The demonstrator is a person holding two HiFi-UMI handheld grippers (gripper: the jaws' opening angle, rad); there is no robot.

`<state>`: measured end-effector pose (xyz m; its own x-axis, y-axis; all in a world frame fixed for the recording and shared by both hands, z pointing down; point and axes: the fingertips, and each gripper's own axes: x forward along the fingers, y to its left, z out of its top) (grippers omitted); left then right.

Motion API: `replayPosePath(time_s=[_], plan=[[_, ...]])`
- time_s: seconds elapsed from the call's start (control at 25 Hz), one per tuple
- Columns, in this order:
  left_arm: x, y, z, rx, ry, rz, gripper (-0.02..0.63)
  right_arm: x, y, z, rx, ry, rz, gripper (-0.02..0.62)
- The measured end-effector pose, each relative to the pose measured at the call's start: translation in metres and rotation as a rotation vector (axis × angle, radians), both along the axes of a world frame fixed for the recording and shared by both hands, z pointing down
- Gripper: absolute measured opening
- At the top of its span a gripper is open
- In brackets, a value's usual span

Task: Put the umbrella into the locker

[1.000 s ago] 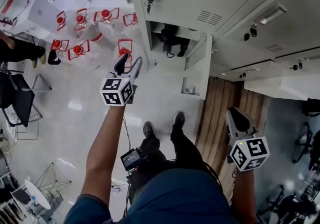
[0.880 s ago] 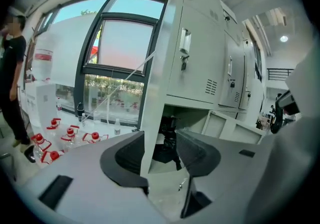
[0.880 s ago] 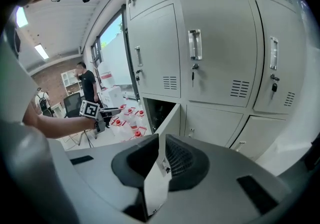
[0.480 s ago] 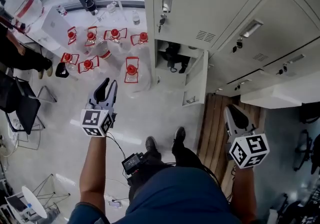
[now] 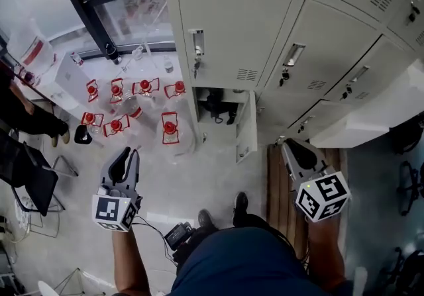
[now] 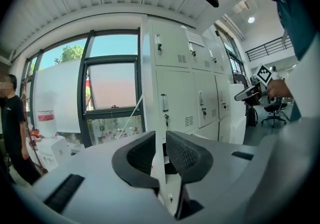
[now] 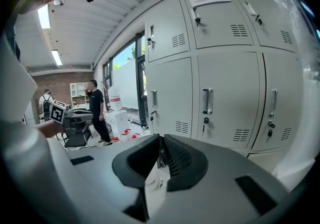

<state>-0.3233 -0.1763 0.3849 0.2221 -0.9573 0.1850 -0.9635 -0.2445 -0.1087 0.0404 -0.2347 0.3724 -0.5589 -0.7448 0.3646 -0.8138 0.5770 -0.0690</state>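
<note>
Grey left tongs [image 5: 126, 157] just closed, empty, forearm extended forward; right tongs [image 5: 295, 149] seemingly shut, empty, held before lockers [image 5: 232, 16].

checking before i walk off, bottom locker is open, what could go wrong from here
1. The open locker door juts over the floor close to the person's shoe; a step forward could catch it.
2. The dark thing in the open compartment, likely the umbrella, seems to lie near the front; it might block the door or slip out.
3. The red-capped water jugs stand right beside that locker and could get knocked.
</note>
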Motion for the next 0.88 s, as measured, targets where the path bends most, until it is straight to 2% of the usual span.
replayPosePath(time_s=[0.32,0.52,0.64,0.88], plan=[[0.029,0.042,-0.067,0.031,0.012,0.083,0.08,0.001,0.024,-0.037,0.067,-0.059,0.015,0.041],[0.048,0.059,-0.106,0.11,0.067,0.149,0.08,-0.005,0.045,-0.052,0.077,-0.069,-0.01,0.035],[0.05,0.065,-0.112,0.121,0.049,0.175,0.08,-0.007,0.054,-0.058,0.079,-0.095,-0.016,0.035],[0.05,0.067,-0.106,0.091,0.058,0.197,0.08,-0.004,0.064,-0.057,0.07,-0.102,0.019,0.035]])
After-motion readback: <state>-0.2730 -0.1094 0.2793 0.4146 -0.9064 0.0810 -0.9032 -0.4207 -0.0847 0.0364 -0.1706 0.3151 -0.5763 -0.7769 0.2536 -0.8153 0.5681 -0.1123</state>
